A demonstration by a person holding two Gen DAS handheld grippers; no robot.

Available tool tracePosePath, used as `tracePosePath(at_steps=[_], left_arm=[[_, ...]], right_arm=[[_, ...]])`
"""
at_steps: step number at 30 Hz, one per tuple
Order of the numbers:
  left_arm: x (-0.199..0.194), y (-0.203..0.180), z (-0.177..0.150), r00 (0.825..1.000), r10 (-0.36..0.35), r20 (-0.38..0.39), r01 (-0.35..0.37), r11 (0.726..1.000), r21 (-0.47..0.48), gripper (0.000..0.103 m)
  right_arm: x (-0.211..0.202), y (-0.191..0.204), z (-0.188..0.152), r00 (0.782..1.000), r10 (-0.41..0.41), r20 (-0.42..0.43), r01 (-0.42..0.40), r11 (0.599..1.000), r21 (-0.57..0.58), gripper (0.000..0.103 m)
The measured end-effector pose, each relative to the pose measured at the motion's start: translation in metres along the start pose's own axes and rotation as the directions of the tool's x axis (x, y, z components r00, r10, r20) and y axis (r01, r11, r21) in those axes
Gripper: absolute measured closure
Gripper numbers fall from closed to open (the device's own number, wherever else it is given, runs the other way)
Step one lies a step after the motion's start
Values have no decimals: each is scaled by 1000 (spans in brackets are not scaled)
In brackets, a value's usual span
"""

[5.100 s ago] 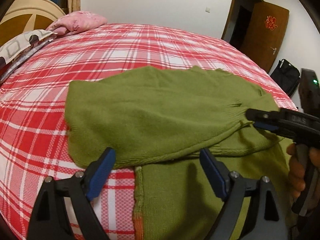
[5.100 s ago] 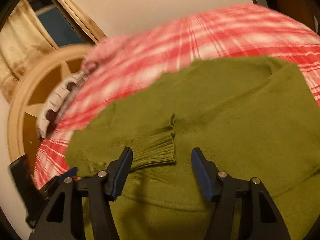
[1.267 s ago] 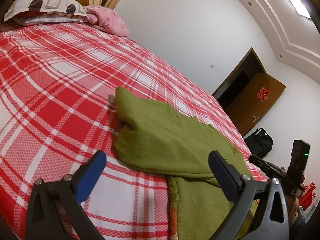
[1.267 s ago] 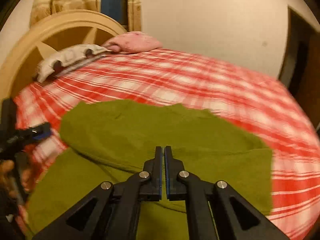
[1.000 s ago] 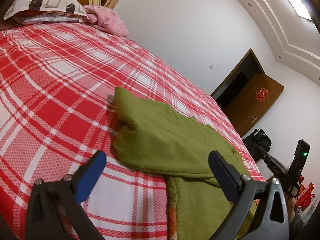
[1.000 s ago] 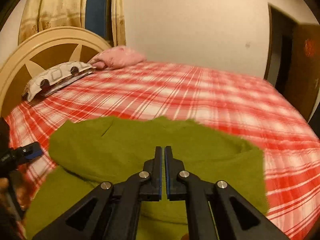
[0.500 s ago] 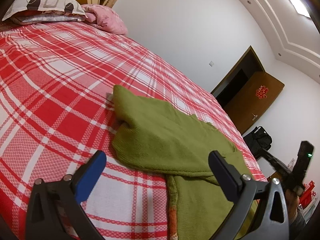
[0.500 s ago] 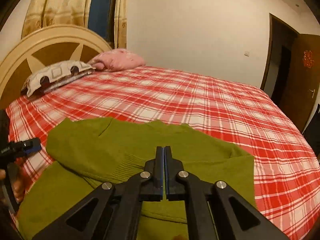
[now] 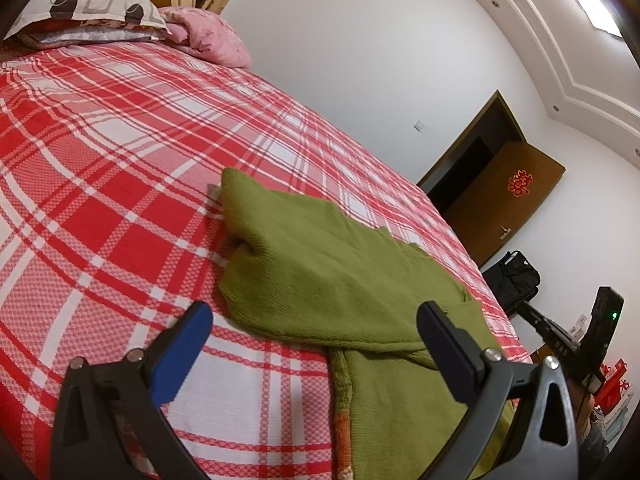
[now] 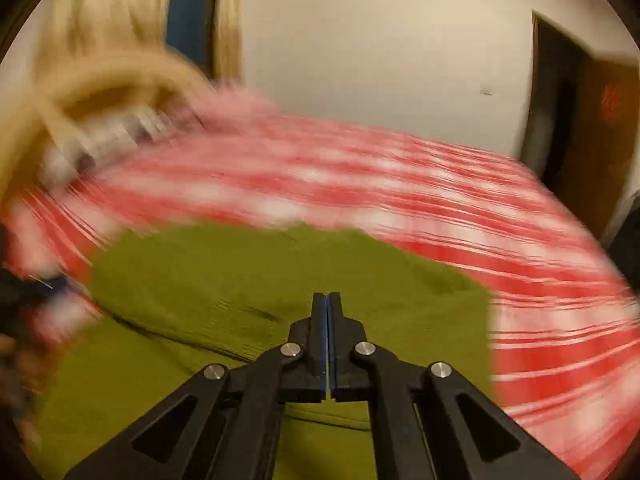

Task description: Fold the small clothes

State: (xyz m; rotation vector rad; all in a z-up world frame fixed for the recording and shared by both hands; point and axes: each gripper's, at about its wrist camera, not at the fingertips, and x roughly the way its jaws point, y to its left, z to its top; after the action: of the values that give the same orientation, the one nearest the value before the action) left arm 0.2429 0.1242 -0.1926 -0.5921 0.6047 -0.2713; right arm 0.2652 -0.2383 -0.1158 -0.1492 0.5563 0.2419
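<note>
A green knit sweater (image 9: pixel 332 280) lies on the red plaid bed, its sleeves folded across the body. It also shows in the right wrist view (image 10: pixel 240 292), blurred by motion. My left gripper (image 9: pixel 312 336) is open and empty, held above the sweater's near left edge. My right gripper (image 10: pixel 327 312) is shut with nothing between the pads, held above the sweater's near side. The right gripper also shows at the far right of the left wrist view (image 9: pixel 568 336).
The red plaid bedspread (image 9: pixel 120 168) spreads to the left and beyond the sweater. Pillows (image 9: pixel 92 12) lie at the headboard. A brown door (image 9: pixel 508 200) and a black bag (image 9: pixel 516 276) stand past the bed's far side.
The right gripper has stayed shut and is swinging, blurring its view; it sits lower over the sweater. The left gripper has stayed open and nearly still. The sweater has not moved.
</note>
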Motion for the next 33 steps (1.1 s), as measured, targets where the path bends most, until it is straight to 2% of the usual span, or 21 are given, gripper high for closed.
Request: tracePosePath(at_steps=[1,2,4,6,8,12,13,14,15,17,19,20,21,22,25,27,28,29,30,31,33], left_arm=[[1,0,0,1000,-2,-2,2,1000,1,0],[1,0,0,1000,-2,-4,2,1000,2,0],[0,0,0,1000,-4,-3,4,1000,4,0],[0,0,-1,1000,-6,-2,6,1000,4,0],[0,0,-1,1000,-5,-3,5,1000,5,0],[-1,0,-2,1000,-7,-5,7,1000,8,0],[-1,0,-2,1000,-8,-4,8,1000,8,0],[-1,0,-2,1000,-7,-5,7,1000,7,0],[-1,0,-2,1000,-7,-6,7,1000,8,0],[-1,-1,-2,1000,-6,-8,6,1000,11,0],[-2,-1,-3,1000,-5,-8,5,1000,12,0],[-2,-2,-3,1000,-4,-8,4,1000,12,0],[-2,-2,-4,1000,-3,-9,3,1000,13,0],[-3,-3,-4,1000,-3,-8,3,1000,13,0],[-1,-5,-4,1000,0,-10,1,1000,14,0],[-1,-5,-4,1000,0,-12,0,1000,15,0],[-1,-4,-3,1000,-2,-11,2,1000,14,0],[-1,-4,-3,1000,-4,-9,4,1000,13,0],[-2,-4,-3,1000,-4,-9,4,1000,13,0],[-2,-4,-4,1000,-4,-10,4,1000,14,0],[-3,-4,-4,1000,-3,-11,3,1000,15,0]], right_arm=[[1,6,0,999,-32,-11,32,998,-52,103],[2,12,0,999,-13,-34,10,996,-84,103],[4,11,-2,991,125,-53,-127,992,-25,102],[4,13,-3,998,40,-57,-42,999,-31,102],[-1,12,-5,1000,1,-20,-1,1000,-30,102],[-3,7,-6,992,-122,-4,122,991,-47,102],[1,4,-2,992,-123,3,123,991,-49,103],[-3,-3,-2,997,-80,-18,80,996,-25,103],[-10,-12,-3,1000,-18,14,18,999,37,103],[-17,-22,2,999,0,36,-1,999,50,103],[-19,-27,3,990,127,55,-132,986,100,102],[-18,-26,3,992,126,29,-128,985,114,102],[-16,-22,2,998,55,8,-56,995,82,102],[-18,-19,-1,1000,6,23,-7,999,48,102],[-23,-21,-5,997,-41,68,38,998,46,102],[-19,-25,-6,996,-91,4,91,996,24,103],[-23,-29,-7,998,-59,-8,59,997,40,103],[-32,-32,-7,999,-33,41,30,998,57,103],[-36,-28,-6,993,-96,64,95,995,18,103],[-39,-24,-5,993,-92,78,93,996,-7,103],[-38,-29,-5,998,14,64,-18,998,59,102]])
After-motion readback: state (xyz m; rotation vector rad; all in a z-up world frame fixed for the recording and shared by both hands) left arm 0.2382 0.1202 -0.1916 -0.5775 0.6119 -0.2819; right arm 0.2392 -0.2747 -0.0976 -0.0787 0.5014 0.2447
